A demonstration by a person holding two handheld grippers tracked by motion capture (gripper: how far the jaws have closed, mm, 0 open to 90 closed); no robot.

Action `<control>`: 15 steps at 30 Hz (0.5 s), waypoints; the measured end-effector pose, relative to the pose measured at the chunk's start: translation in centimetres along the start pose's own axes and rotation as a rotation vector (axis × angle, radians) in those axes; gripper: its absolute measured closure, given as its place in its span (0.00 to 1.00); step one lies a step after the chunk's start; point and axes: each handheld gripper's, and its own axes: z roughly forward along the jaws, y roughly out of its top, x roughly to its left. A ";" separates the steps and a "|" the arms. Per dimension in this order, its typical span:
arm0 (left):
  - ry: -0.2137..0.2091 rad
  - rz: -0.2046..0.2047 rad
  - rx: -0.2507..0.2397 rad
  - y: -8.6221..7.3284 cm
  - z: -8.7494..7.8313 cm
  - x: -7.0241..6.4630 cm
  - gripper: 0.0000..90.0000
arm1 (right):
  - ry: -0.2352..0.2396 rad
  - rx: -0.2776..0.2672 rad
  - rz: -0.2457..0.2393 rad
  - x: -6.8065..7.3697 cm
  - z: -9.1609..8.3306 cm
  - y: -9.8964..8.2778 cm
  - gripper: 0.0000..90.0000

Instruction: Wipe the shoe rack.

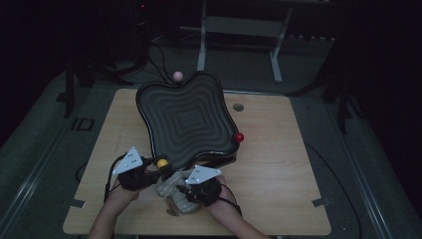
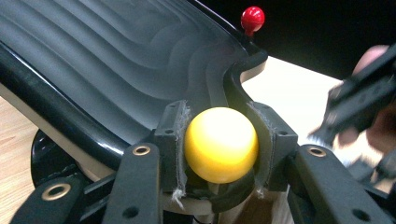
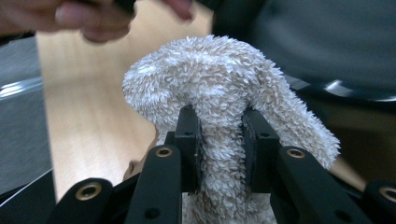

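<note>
The yellow ball knob (image 2: 220, 144) sits at the near corner of the black wavy tray (image 1: 186, 117), in the lower middle of the left gripper view, and your left gripper (image 2: 219, 149) has its jaws closed on it from both sides. This grip seems to keep the tray steady, tilted up on its stand over the tabletop (image 1: 278, 164). A red knob (image 1: 239, 137) stands at the tray's right corner and a pink one (image 1: 177, 75) at the far edge, both free. Just beside the yellow knob, low in the high view, your right gripper (image 3: 222, 154) pinches a fluffy beige cloth (image 3: 219, 88), its jaws narrow with the pile bulging over them. I judge the cloth is for wiping the tray, and it is not yet touching it
</note>
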 end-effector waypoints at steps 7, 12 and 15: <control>-0.003 -0.001 -0.001 0.0 0.0 0.0 0.66 | -0.043 0.029 0.036 -1.6 0.0 -1.2 0.79; -0.008 -0.004 -0.004 0.0 0.0 0.1 0.66 | -0.094 -0.024 0.054 -2.7 -1.0 -0.8 0.79; -0.008 -0.004 -0.003 0.0 0.0 0.1 0.66 | -0.097 0.001 0.062 -2.9 -0.2 -1.4 0.79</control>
